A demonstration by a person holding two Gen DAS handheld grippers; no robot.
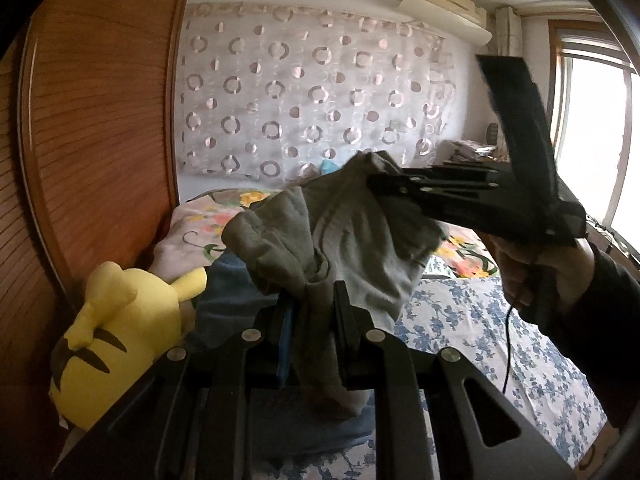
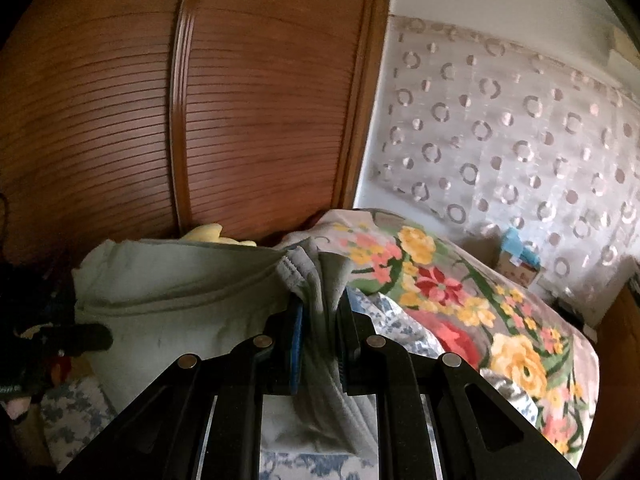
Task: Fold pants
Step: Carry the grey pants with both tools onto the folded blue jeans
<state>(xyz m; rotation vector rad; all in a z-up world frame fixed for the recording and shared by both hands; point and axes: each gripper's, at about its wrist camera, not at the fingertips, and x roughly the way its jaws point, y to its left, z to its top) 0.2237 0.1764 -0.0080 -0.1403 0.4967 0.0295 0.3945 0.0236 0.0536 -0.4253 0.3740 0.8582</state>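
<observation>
2 grippers, both clamped on the grey pants (image 1: 352,240), which hang in the air over the bed (image 1: 480,320) rather than lying flat on it. Left gripper (image 1: 312,320) has its jaws closed on a bunched wad of fabric, with cloth trailing down between them. Right gripper (image 2: 320,332) likewise has its jaws pinched on a gathered edge (looks like the waistband, stitched hem visible just above). From the left wrist view the right gripper also shows side-on, biting the upper corner of the garment, with the person's hand (image 1: 536,268) behind it.

Progress: early, by my read. Pants are lifted and stretched between the 2 grips, but I see no clean fold yet; fabric is crumpled and doubled loosely. Still left: spread or align the legs, lay them on the bed, make the folds.

Clutter nearby: yellow plush toy (image 1: 116,332) by the wooden wardrobe (image 1: 100,120), flowered quilt (image 2: 460,300) beside the landing area.
</observation>
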